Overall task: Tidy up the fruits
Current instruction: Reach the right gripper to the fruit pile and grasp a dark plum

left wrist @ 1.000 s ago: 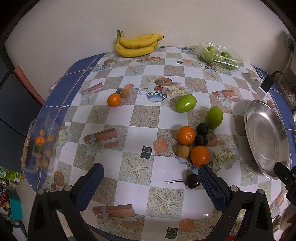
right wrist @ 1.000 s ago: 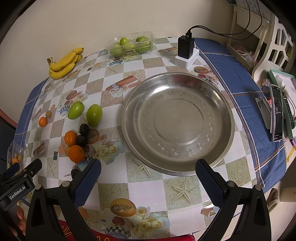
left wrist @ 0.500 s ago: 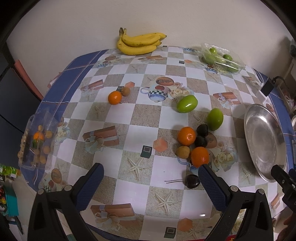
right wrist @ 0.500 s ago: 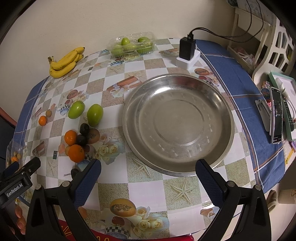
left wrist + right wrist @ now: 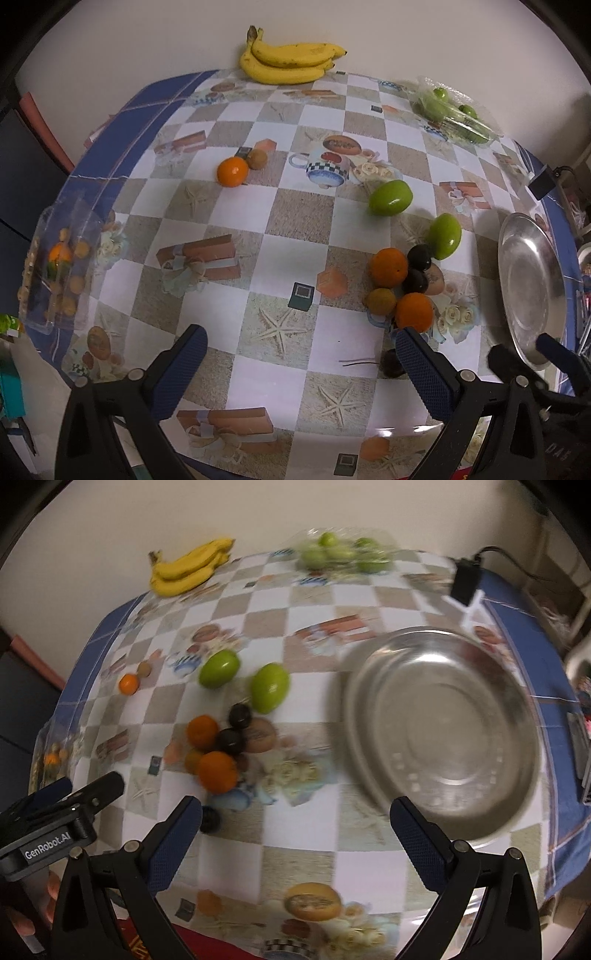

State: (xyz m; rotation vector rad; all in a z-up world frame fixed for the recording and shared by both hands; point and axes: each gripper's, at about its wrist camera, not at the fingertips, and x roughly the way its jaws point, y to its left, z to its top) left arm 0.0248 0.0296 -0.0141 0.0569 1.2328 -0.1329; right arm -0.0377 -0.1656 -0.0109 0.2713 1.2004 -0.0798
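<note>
While scattered loose over the checked tablecloth (image 5: pixel 295 229), fruit counted as follows: two big oranges (image 5: pixel 388 267) in a cluster, one smaller orange (image 5: pixel 232 171) well apart toward the far left; two green mangoes (image 5: pixel 390 197); two dark round fruits (image 5: pixel 419 255) touching the cluster, a third dark fruit (image 5: pixel 389 363) with a thin stem just beside the left gripper's right finger; two small brown fruits (image 5: pixel 381 301), one in the cluster, one beside the lone orange. One banana bunch (image 5: pixel 290 62) against the far wall, long axis running left to right, stem end pointing left. Farther mango lying roughly crosswise, nearer mango (image 5: pixel 445 236) tilted, long axis pointing toward the far right. One clear box of green fruit (image 5: pixel 452 110) at the far right corner; one clear box of small orange fruit (image 5: pixel 55 266) at the left table edge. One empty steel plate (image 5: pixel 443 723) right of the cluster, apart from all fruit.

Left gripper (image 5: pixel 299 365) spread wide, holding nothing, above the near table edge. Right gripper (image 5: pixel 295 842) likewise spread wide and empty.

Only in the right wrist view, though blurred: whole plate, black charger (image 5: pixel 466 579) with cable beyond it, blue cloth border, a hand's fingers (image 5: pixel 22 923) low left. Only in the left wrist view: left box contents sharp, third dark fruit's stem.
</note>
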